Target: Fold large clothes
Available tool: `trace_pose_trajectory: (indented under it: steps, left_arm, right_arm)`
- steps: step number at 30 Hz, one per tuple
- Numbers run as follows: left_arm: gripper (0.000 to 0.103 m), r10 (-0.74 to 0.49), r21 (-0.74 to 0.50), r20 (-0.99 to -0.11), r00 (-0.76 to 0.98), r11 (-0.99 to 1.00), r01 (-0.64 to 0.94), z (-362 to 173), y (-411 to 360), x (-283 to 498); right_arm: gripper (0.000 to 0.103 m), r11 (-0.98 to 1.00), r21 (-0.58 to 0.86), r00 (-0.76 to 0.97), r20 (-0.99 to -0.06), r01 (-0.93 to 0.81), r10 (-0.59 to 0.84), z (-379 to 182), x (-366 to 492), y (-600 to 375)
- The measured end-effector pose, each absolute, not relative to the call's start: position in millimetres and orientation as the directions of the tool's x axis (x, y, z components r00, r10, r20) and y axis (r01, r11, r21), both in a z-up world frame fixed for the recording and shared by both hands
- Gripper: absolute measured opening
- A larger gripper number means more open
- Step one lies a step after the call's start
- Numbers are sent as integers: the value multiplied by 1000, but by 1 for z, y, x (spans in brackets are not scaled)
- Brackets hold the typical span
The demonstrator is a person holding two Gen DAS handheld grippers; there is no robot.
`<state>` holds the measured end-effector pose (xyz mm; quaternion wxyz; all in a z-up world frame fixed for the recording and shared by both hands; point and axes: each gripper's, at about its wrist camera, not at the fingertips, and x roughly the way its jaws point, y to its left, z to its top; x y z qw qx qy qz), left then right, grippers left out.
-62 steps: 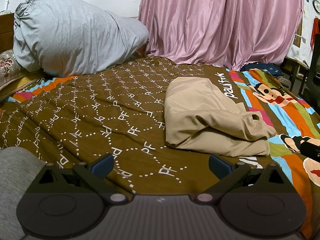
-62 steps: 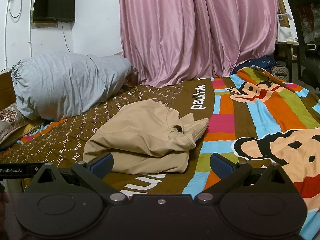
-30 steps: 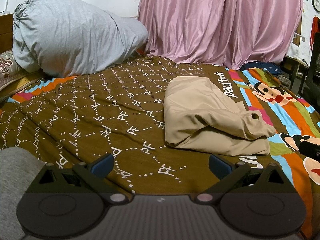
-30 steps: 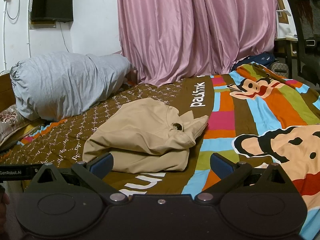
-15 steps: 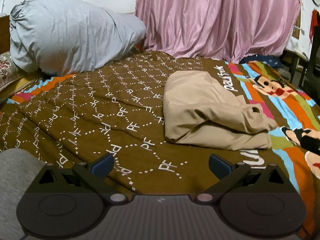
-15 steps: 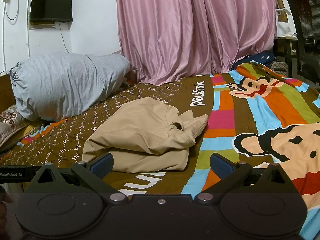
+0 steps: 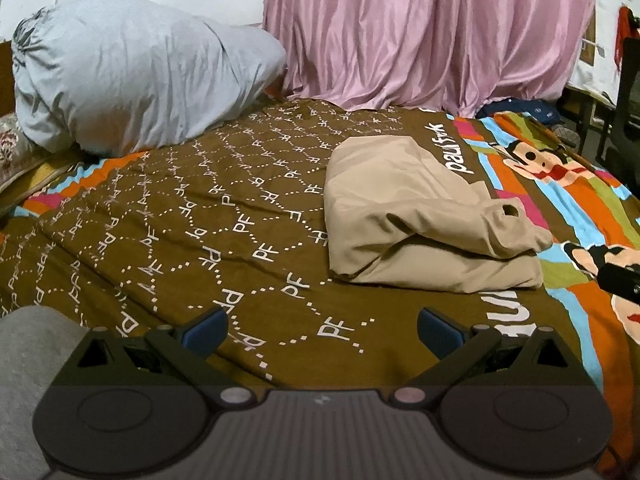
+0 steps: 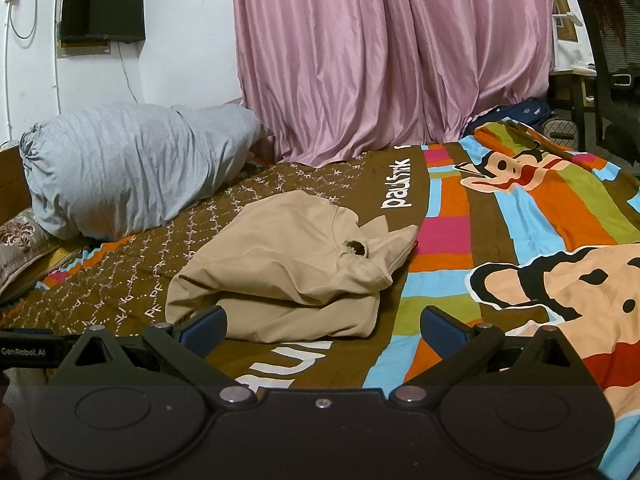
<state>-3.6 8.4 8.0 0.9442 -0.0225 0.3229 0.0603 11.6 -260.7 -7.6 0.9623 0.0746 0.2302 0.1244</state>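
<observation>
A: Tongs status?

B: Both spread wide, nothing between the jaws. Left tongs (image 7: pixel 322 330) and right tongs (image 8: pixel 322 330) hover over the near edge of the bed (image 7: pixel 168 216), touching nothing.

A: Where's the garment?

B: Beige garment (image 8: pixel 288 268), looks like a hoodie or sweatshirt, already bundled into a rough stack on the bedspread (image 8: pixel 560 216). From the right tongs it's straight ahead and slightly left, its near hem just beyond the left finger. From the left tongs it's ahead and off to the right, clearly further out. So the right hand is nearer.

A: Long axis?

B: Roughly left-right across the near face, thick folded edge facing us. A sleeve cuff (image 8: pixel 354 249) lies on top towards the right end, opening visible. The top layer is loose and wrinkled, not squared up.

A: Anything nearby?

B: Grey pillow (image 7: pixel 132 76) far left, pink curtain (image 8: pixel 380 60) behind, both well apart from it. A black office chair (image 8: pixel 612 40) stands far right, off the bed.

A: Call?

B: My read: the fold is mostly done but untidy. The next grab likely falls to the right tongs at the near hem, left coming across to its corner.
</observation>
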Motion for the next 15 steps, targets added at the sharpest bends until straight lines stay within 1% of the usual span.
trace_pose_trajectory:
  steps: [15]
  left_arm:
    - [102,92,17,-615,783,994,-104,8,7,-2]
  right_arm:
    - [102,958,204,861,-428,-203,274,-6,13,-260]
